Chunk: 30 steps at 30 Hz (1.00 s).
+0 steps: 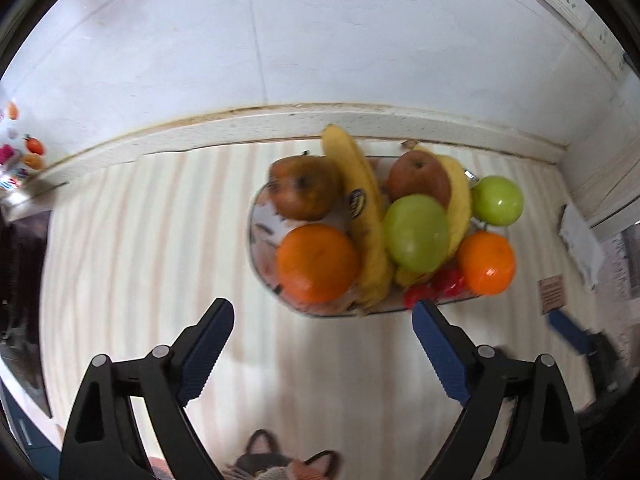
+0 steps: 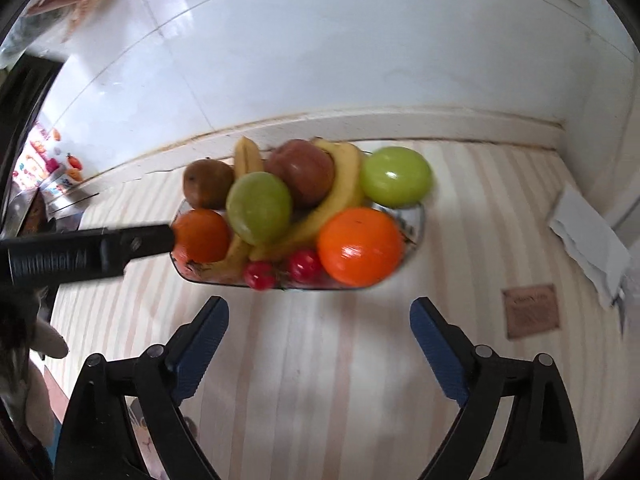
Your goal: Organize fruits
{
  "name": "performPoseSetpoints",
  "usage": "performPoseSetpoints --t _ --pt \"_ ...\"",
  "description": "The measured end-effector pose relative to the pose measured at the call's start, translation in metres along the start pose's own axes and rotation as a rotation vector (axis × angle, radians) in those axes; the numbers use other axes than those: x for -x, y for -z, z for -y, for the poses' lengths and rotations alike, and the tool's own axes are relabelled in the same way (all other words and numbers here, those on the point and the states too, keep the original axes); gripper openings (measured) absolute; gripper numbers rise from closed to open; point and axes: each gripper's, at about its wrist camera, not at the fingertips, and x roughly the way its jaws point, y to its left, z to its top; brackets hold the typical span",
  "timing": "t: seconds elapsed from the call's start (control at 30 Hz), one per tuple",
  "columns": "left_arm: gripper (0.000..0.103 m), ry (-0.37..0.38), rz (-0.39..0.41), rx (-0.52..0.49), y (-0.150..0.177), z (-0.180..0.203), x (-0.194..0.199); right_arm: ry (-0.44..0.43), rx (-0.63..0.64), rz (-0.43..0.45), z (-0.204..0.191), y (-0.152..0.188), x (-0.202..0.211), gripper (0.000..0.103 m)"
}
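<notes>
glass, clear with a printed pattern, is what the fruit plate [image 2: 416,220] is made of, and it sits on the striped tablecloth [image 2: 304,360] close to the back wall. all the fruit you can see is piled on it: two oranges [image 2: 360,246], two green apples [image 2: 259,207], two reddish apples [image 2: 302,171], bananas [image 2: 320,208] arched across the middle and small red cherries [image 2: 305,266] at the near rim. the round fruit leans on the bananas, which likely keeps it from rolling off so shallow a dish.

your left gripper [image 1: 322,346] and right gripper [image 2: 319,344] both hang above bare cloth just short of the plate, jaws spread wide, nothing between them. from these pictures the sorting looks finished, and the tools stand clear so as not to nudge the heap.
</notes>
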Motion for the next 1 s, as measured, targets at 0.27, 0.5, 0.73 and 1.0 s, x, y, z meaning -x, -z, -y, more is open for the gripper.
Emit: performPoseSetpoints --t 0.27,0.5,0.73,1.0 --pt "0.093 -0.004 0.024 0.018 0.025 -0.006 0.024 0.057 -0.005 0.003 0.002 -0.009 0.042 0.096" --pt "0.093 -0.006 0.068 0.025 0.034 -0.003 0.055 0.069 -0.007 0.028 -0.002 -0.015 0.079 0.096" --pt "0.093 -0.032 0.140 0.046 0.050 0.004 0.111 0.046 0.030 0.069 -0.009 -0.011 0.136 0.096" --pt "0.093 -0.052 0.251 0.080 0.085 0.008 0.188 0.050 0.103 0.189 -0.025 0.009 0.224 0.099"
